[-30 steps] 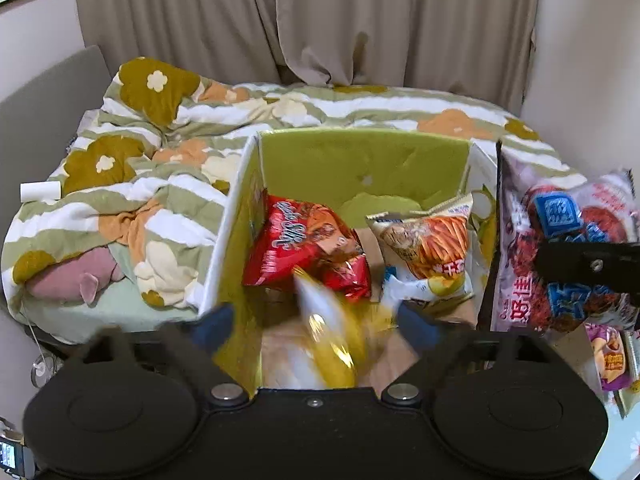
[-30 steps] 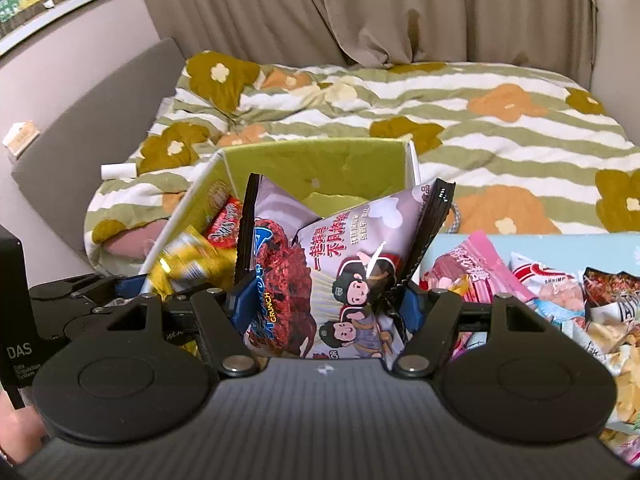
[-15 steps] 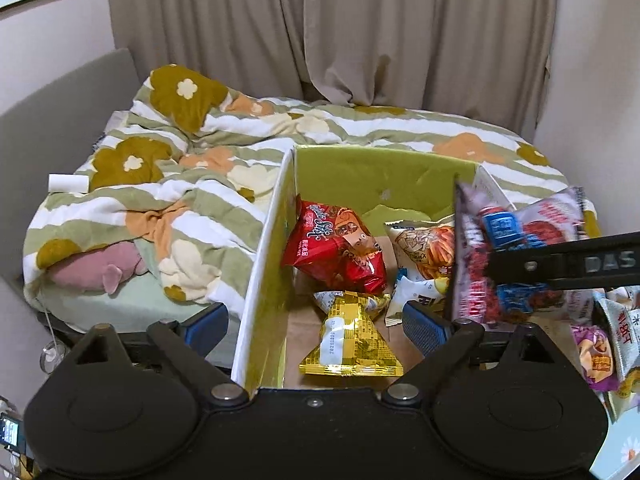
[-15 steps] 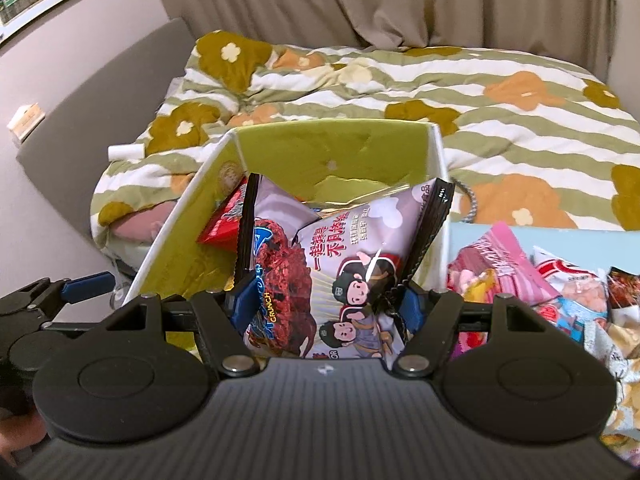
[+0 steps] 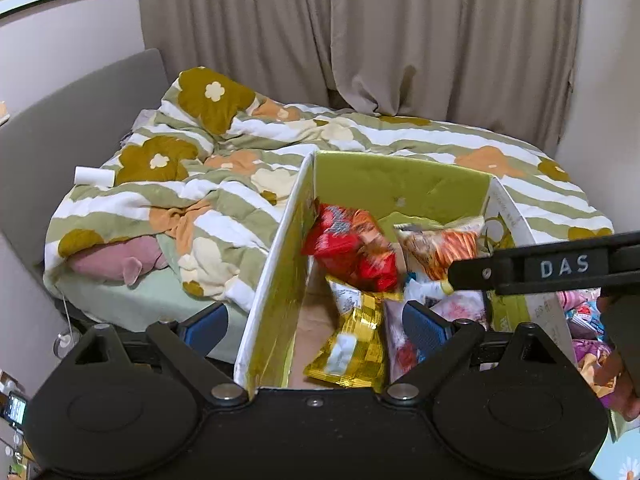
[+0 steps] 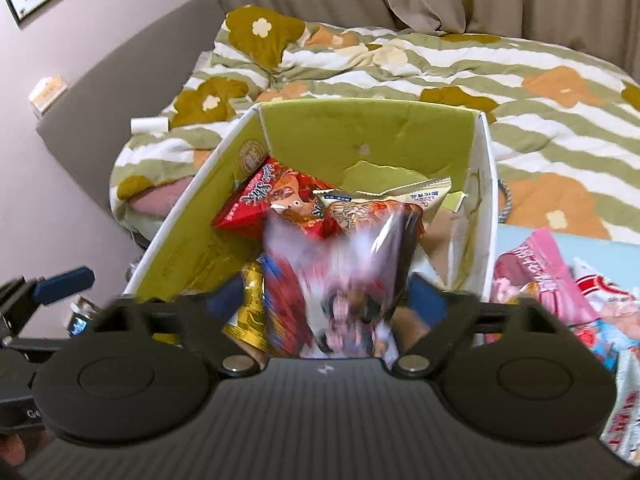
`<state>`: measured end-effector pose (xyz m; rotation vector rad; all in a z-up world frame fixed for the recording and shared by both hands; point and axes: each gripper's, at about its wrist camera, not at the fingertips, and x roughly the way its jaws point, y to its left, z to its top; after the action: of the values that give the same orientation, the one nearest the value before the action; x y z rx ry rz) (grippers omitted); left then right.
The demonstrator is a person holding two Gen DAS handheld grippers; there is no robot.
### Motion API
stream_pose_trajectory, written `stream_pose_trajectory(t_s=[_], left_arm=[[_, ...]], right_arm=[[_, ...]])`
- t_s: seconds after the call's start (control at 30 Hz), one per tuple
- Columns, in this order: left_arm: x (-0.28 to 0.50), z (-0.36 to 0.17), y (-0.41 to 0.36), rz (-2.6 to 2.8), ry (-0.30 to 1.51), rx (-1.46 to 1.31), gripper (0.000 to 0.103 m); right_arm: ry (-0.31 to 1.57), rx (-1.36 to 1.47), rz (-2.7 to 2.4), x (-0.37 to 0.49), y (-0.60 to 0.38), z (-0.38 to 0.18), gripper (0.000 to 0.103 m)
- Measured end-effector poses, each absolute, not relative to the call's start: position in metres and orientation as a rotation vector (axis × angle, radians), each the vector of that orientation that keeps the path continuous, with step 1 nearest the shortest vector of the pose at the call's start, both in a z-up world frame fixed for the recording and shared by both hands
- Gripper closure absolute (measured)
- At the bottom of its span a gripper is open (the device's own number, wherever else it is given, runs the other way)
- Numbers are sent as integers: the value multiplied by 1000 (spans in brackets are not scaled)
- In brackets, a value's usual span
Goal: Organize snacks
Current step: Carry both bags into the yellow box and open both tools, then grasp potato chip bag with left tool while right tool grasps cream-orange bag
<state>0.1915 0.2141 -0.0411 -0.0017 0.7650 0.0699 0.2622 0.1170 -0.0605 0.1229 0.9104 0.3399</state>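
Observation:
A green-lined cardboard box (image 5: 400, 184) (image 6: 360, 128) holds a red snack bag (image 5: 352, 248) (image 6: 276, 204), an orange-printed bag (image 5: 440, 244) and a gold bag (image 5: 352, 344). My left gripper (image 5: 316, 326) is open and empty, straddling the box's left wall. My right gripper (image 6: 328, 304) is open above the box's near end. A pink and white cartoon snack bag (image 6: 340, 280), blurred by motion, drops between its fingers into the box. In the left wrist view the same bag (image 5: 408, 344) lies beside the gold one.
The box stands against a bed with a striped flower quilt (image 5: 200, 184). More snack packets (image 6: 560, 292) lie on a light blue surface to the box's right. The right gripper's body (image 5: 560, 268) crosses the left wrist view. Curtains hang behind.
The right gripper moved over the box, opened, and let go of the pink cartoon bag, which is falling in. The left gripper pulled back and up, open, after dropping the gold bag.

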Motion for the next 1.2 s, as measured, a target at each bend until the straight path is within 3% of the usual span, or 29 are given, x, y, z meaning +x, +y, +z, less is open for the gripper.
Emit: stream_pose_trajectory(t_s=[0.4, 0.7, 1.2], left_arm=[[181, -37, 213, 78, 758, -2, 7], [162, -14, 212, 42, 706, 3, 7], [141, 8, 159, -212, 643, 67, 5]], right_arm=[[845, 108, 346, 250, 116, -57, 0], [801, 97, 328, 221, 112, -25, 0], [673, 236, 132, 138, 35, 23, 0]])
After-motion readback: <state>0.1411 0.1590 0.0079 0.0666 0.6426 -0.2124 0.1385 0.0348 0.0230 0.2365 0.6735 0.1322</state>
